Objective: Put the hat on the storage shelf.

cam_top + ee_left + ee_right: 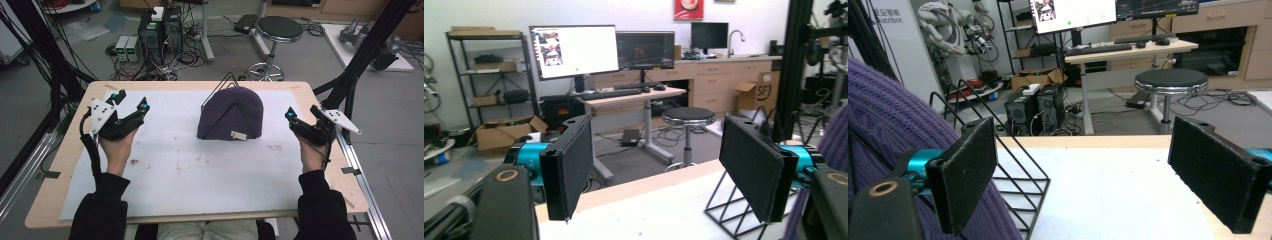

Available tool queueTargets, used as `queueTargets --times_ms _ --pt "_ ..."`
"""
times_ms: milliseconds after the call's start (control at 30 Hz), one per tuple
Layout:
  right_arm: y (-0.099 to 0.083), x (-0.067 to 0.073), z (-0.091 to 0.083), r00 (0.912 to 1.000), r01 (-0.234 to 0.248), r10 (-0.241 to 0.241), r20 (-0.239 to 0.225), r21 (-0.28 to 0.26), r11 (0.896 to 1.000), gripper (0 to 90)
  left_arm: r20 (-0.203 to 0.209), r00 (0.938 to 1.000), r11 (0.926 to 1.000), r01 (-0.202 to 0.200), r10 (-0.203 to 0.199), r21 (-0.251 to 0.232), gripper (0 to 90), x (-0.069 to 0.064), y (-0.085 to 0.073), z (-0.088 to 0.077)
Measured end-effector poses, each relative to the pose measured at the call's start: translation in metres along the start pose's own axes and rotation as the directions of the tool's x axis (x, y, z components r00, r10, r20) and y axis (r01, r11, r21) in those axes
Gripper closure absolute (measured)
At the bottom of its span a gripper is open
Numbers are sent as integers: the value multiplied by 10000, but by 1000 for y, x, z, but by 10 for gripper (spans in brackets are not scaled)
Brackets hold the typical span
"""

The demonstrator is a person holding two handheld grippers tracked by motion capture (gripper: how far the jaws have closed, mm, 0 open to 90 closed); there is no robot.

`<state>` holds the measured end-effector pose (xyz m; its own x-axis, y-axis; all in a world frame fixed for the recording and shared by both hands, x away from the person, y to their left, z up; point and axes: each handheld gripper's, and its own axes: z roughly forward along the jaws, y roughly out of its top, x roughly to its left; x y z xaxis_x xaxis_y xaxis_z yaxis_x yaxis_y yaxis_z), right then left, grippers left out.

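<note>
A purple knitted beanie (231, 114) with a small white label sits over a black wire stand (218, 86) at the middle of the white mat (190, 170). My left gripper (131, 99) hovers at the mat's far left, open and empty, well apart from the beanie. In the left gripper view its pads (569, 165) stand wide, with the wire stand (729, 210) and the beanie's edge (836, 135) to the right. My right gripper (301, 111) is open just right of the beanie. In the right gripper view the beanie (888, 115) and stand (1018, 185) lie beside the left pad (968, 180).
The wooden table (75, 130) ends just past the mat on all sides. Black frame posts (360, 55) rise at both far corners. Beyond the far edge stand a round stool (278, 30) and computer boxes (160, 30) with cables on the floor.
</note>
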<state>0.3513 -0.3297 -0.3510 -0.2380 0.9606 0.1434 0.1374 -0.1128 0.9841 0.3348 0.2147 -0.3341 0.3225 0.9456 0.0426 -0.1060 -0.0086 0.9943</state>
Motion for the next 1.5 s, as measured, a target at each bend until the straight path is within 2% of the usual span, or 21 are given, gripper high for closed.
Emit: queueTargets --times_ms 300,367,700,900,967,1133,1233,1367,1500 --pt "1 -7 -12 9996 93 -82 253 -417 9991 116 -596 9980 9998 197 -202 -85 288 23 -3 -23" --pt "0 -9 -16 9991 183 -165 382 -473 9987 116 -715 9971 9996 252 -260 -129 278 25 -5 -27" --pt "-8 -14 -31 9985 373 -348 421 -579 9976 116 -1175 9925 9993 317 -339 -209 257 35 -15 -50" --pt "-16 -17 -33 9982 425 -410 443 -348 9985 116 -1385 9896 9992 379 -395 -147 268 40 -25 -61" --pt "-20 -18 -33 9983 352 -338 471 -298 9989 116 -1424 9893 9995 314 -314 -26 268 40 -29 -64" --pt "-29 -19 -35 9981 391 -386 481 -109 9992 116 -1567 9868 9990 426 -399 142 266 41 -41 -74" --pt "-38 -18 -37 9972 521 -521 542 13 9986 116 -1659 9852 9985 474 -423 268 270 40 -50 -83" --pt "-51 -18 -41 9973 431 -437 583 123 9990 117 -1737 9843 9972 428 -315 616 272 39 -68 -94" --pt "-63 -20 -44 9958 590 -616 675 393 9975 117 -1841 9817 9948 644 -488 795 272 39 -79 -100"
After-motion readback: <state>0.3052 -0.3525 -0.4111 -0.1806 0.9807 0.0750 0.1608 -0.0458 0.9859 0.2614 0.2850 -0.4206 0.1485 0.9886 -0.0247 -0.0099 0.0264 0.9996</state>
